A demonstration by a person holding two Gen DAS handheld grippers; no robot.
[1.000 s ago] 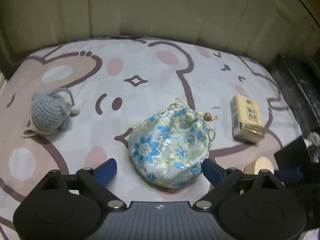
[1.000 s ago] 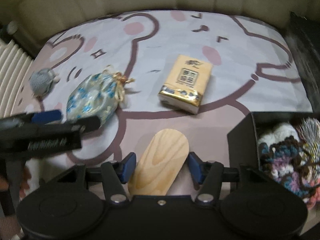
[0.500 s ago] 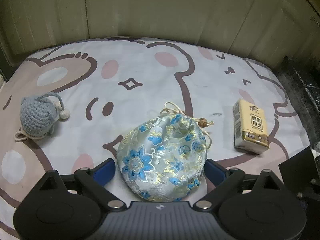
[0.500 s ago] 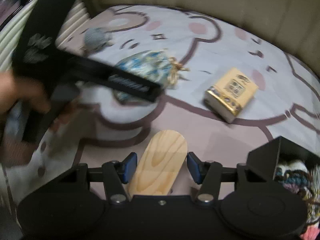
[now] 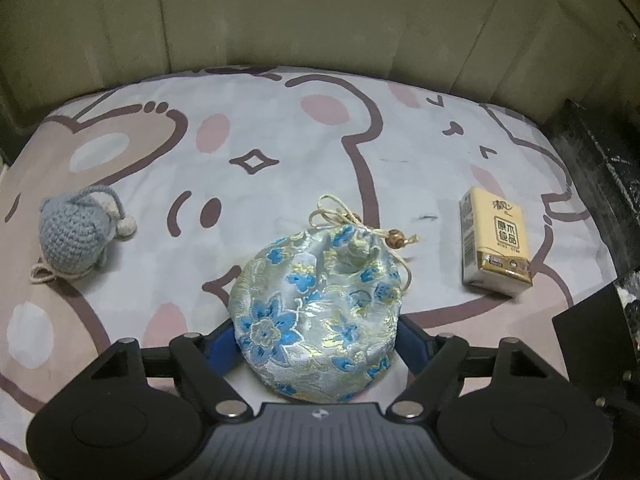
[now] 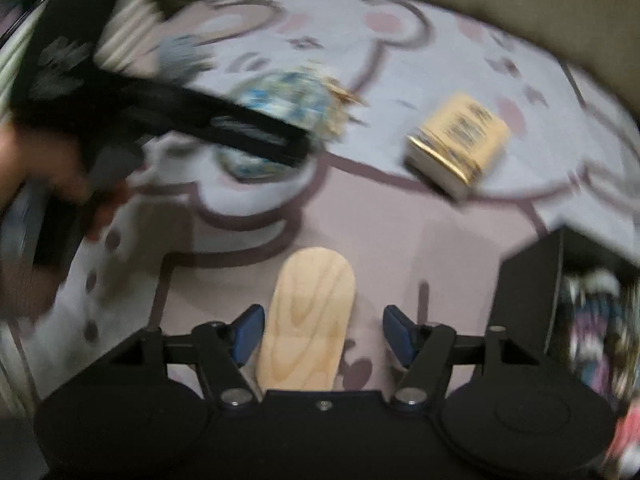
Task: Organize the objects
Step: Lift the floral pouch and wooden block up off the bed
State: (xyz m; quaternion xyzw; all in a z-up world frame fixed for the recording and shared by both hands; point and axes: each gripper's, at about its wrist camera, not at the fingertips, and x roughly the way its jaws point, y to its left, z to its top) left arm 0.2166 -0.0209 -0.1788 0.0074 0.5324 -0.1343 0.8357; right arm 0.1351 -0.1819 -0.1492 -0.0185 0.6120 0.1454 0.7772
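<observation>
My left tool (image 5: pixel 316 340) has just been closing, and its blue pads now squeeze both sides of the shiny blue-flowered cloth pouch (image 5: pixel 318 312) on the bear-print bed sheet (image 5: pixel 280 152). I think I can lift the pouch now. My right tool (image 6: pixel 320 332) has just been opening. The flat pale wooden piece (image 6: pixel 306 328) lies loose between its pads. Right of it stands the black box (image 6: pixel 528 300).

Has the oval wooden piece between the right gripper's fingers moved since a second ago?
Cannot tell: the oval wooden piece lies on the same brown patch of the bear-print sheet, but the right gripper jaws have just been opening.
</observation>
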